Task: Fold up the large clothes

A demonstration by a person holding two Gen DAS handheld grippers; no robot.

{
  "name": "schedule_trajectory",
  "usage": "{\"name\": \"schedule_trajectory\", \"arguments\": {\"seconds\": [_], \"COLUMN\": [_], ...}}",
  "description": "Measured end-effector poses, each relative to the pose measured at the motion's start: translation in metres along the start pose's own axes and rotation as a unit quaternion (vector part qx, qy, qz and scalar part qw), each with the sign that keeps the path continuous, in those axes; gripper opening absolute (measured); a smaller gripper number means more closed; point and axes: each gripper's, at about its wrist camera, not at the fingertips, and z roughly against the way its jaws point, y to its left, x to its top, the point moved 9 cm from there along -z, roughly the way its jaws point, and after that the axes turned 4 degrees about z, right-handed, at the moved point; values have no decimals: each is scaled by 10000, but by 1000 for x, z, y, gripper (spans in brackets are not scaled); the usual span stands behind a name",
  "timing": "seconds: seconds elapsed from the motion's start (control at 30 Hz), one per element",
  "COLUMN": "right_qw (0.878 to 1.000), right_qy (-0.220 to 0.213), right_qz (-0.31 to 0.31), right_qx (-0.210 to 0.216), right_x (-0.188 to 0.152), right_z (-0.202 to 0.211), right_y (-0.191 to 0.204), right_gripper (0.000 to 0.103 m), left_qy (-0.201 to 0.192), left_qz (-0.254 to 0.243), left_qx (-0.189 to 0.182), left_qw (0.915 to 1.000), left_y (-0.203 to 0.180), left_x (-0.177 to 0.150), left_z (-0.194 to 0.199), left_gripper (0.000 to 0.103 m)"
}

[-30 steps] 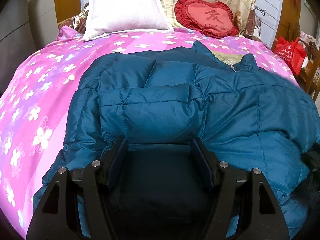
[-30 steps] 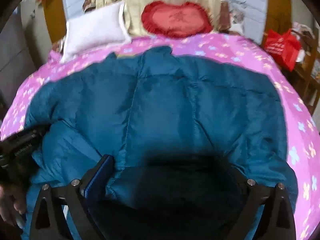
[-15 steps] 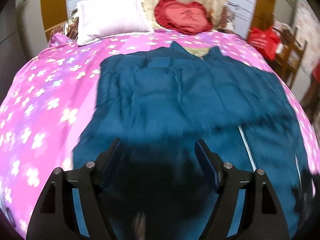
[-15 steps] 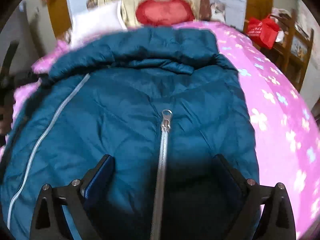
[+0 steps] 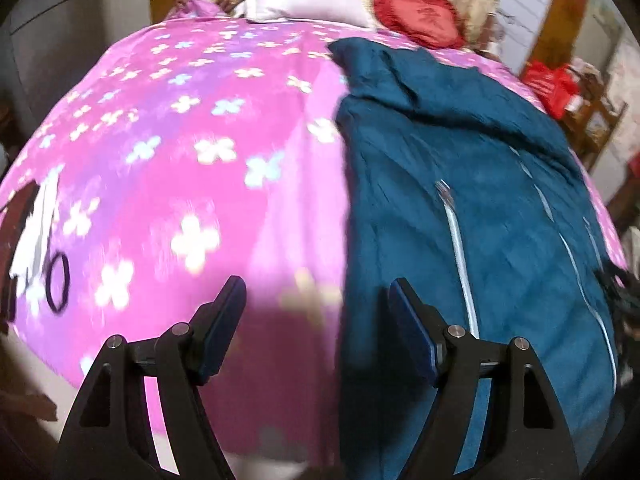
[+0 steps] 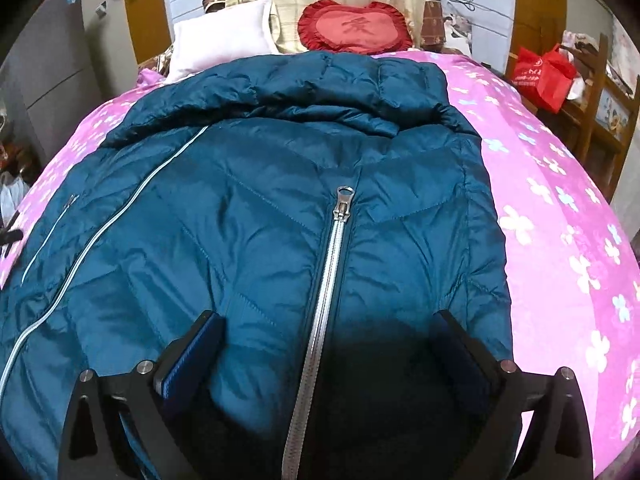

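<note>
Left claw (image 5: pixel 316 300): jaws spread wide, nothing between them, held over the near edge of the jacket (image 5: pixel 460 200). Right claw (image 6: pixel 330 336): jaws spread wide (both pads visible), straddling the jacket's central zipper, gripping nothing.

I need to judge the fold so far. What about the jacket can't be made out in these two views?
- Jacket hem: right wrist view, cut off by the bottom edge and shadowed between the right gripper fingers.
- Sleeves: not distinguishable in either view.
- Fabric detail: left wrist view, motion-blurred beside the left gripper.
</note>
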Motion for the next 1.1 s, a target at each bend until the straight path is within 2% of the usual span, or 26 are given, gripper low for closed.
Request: {"name": "schedule_trajectory", "arguments": {"seconds": [0.17, 0.27, 0.47, 0.57, 0.67, 0.73, 0.83, 0.9, 1.03, 1.07, 1.1], "right_qw": [9999, 9999, 9999, 9999, 9999, 9999, 9999, 9999, 9999, 9999, 9999], "right_qy": [-17, -17, -16, -15, -13, -13, -14, -15, -17, -15, -15], "right_qz": [108, 114, 129, 136, 139, 142, 144, 149, 146, 145, 149], "right_qx": [6, 21, 12, 2, -1, -7, -11, -11, -11, -10, -13], "right_x": [-6, -7, -7, -8, -8, -7, -8, -8, -8, -7, -7], "right_z": [5, 5, 5, 5, 5, 5, 5, 5, 5, 5, 4], "right_y": [2, 2, 2, 2, 2, 2, 2, 2, 2, 2, 2], "right_gripper": [103, 103, 103, 103, 103, 103, 103, 103, 103, 103, 103], "left_qy": [421, 294, 337, 410, 521, 770, 959, 950, 722, 662, 655], "left_qz": [-329, -816, -738, -434, -89, 139, 123, 113, 149, 109, 62], "left_qx": [-585, -519, -1212, -1544, -1996, -2357, -2628, -2762, -3319, -3338, -3210], "left_qw": [9969, 9949, 9893, 9862, 9785, 9687, 9600, 9563, 9404, 9402, 9448], "left_y": [-19, -28, -29, -26, -27, -32, -44, -49, -60, -62, -61], "left_x": [-43, -57, -77, -82, -90, -96, -100, -97, -77, -74, -70], "left_z": [3, 8, 25, 34, 40, 37, 38, 42, 63, 64, 57], "left_gripper": [75, 76, 76, 76, 76, 76, 76, 76, 76, 77, 78]}}
